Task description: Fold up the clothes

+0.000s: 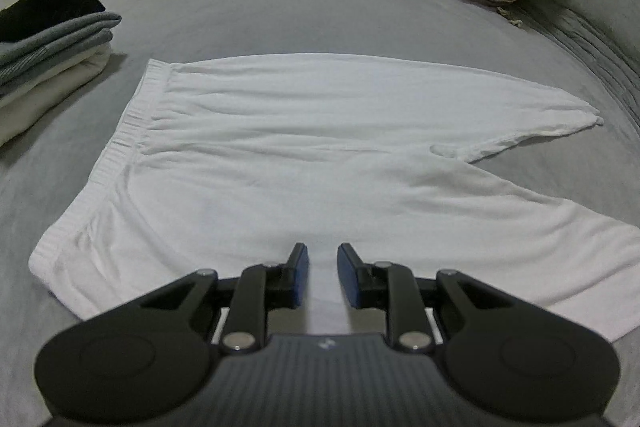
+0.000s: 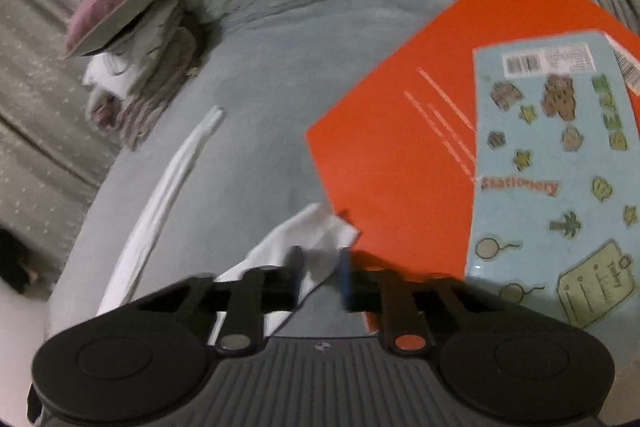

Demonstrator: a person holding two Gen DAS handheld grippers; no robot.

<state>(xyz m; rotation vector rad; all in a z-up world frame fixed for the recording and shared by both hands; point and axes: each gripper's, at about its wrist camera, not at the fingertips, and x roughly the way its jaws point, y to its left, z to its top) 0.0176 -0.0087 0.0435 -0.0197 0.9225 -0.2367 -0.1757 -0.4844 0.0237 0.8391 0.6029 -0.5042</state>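
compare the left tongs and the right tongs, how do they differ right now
The left tongs hover over the middle of the white shorts with nothing between the pads; the right tongs have a corner of white cloth in their gap. The left view is sharp, the right one blurred. The left faces a stack of folded clothes, the right an orange folder. Both stand slightly open over the grey bed.

Left gripper [image 1: 323, 254]: fingers parted, nothing between them. Right gripper [image 2: 320, 259]: fingers parted with white cloth [image 2: 316, 243] between them.
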